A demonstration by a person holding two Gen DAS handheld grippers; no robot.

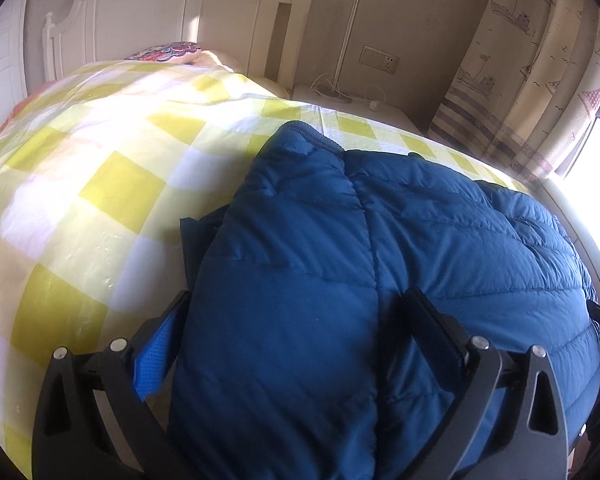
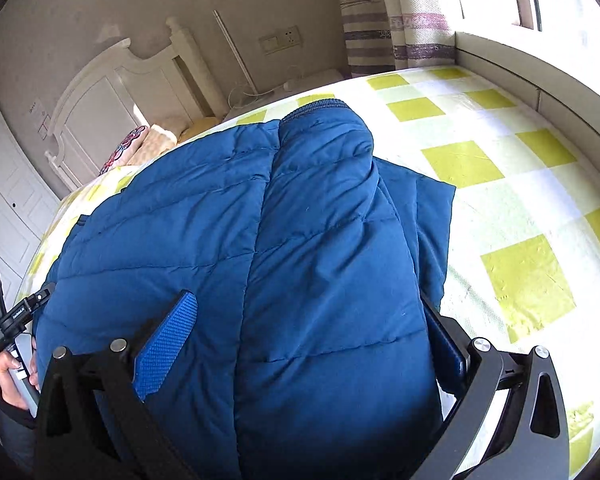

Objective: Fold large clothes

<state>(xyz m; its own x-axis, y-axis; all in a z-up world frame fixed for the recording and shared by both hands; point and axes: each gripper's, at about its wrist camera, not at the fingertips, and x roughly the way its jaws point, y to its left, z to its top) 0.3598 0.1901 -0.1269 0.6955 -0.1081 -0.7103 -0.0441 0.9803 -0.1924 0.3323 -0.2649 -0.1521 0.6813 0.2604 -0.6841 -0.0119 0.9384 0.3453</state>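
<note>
Blue quilted puffer jacket (image 1: 380,240) lies on the bed, on top of the yellow-and-white checked sheet (image 1: 100,184), bulked up in thick folds with one ribbed cuff or hem end (image 1: 300,128) pointing toward the headboard (image 1: 148,12).

Left gripper (image 1: 300,336): jaws spread wide, a thick fold of the jacket sits between them. Left finger's blue pad (image 1: 160,356) is against the jacket's edge; right finger is pressed into a crease of the fabric. Cannot tell whether they're actually squeezing it or just straddling it.

Right gripper (image 2: 312,336): same picture. Jaws spread wide around a fat roll of jacket, textured blue pad (image 2: 168,348) lying on the fabric on one side, the other finger at the jacket's outer edge beside the sheet. Firm grip or not: cannot tell.

In the right wrist view, the person's left hand (image 2: 16,376) holding the left gripper's handle shows at the jacket's far-left edge.

Around the jacket: patterned pillow (image 2: 124,148) up by the headboard, nightstand (image 1: 356,100) with white cables beyond the sheet, wall socket (image 1: 380,60) above it, printed curtain (image 1: 520,60) toward the window side.
</note>
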